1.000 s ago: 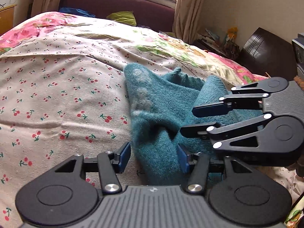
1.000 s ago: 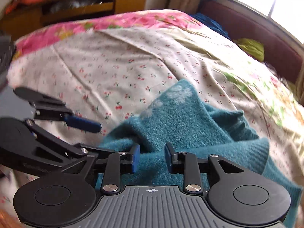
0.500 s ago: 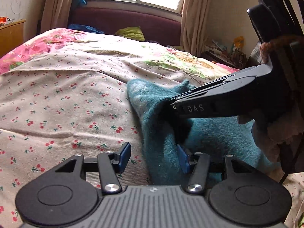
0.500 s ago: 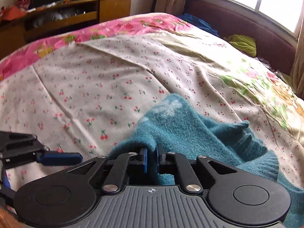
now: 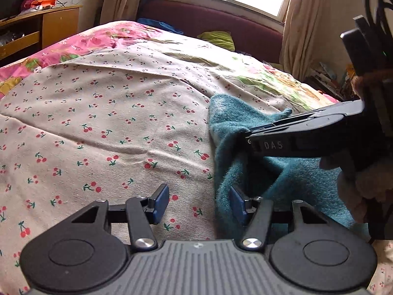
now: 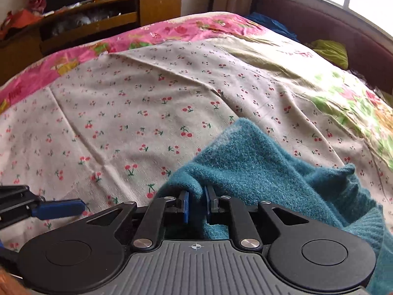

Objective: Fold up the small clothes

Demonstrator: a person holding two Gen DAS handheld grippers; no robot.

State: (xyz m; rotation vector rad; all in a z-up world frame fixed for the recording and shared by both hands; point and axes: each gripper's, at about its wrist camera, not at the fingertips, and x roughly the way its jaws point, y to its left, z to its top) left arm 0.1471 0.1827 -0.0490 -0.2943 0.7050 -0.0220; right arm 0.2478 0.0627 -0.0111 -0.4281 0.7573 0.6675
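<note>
A teal knitted sweater lies crumpled on the cherry-print bedsheet. In the right wrist view a raised fold of the sweater sits pinched between the blue pads of my right gripper, whose jaws are opening slightly. Seen from the left wrist, the right gripper reaches in from the right, tip buried in the knit. My left gripper stands open just above the sheet. The sweater's left edge lies between its jaws, against the right pad. One left fingertip shows at the lower left.
The bed spreads wide to the left and far side, with a pink floral quilt at its far edge. A wooden cabinet stands beyond it. A dark red headboard and window lie ahead. A hand holds the right gripper.
The right gripper's jaws closed onto a fold of the sweater and lifted it slightly. Both views swung leftward, showing more of the sheet. The left gripper stayed open by the sweater's edge.
</note>
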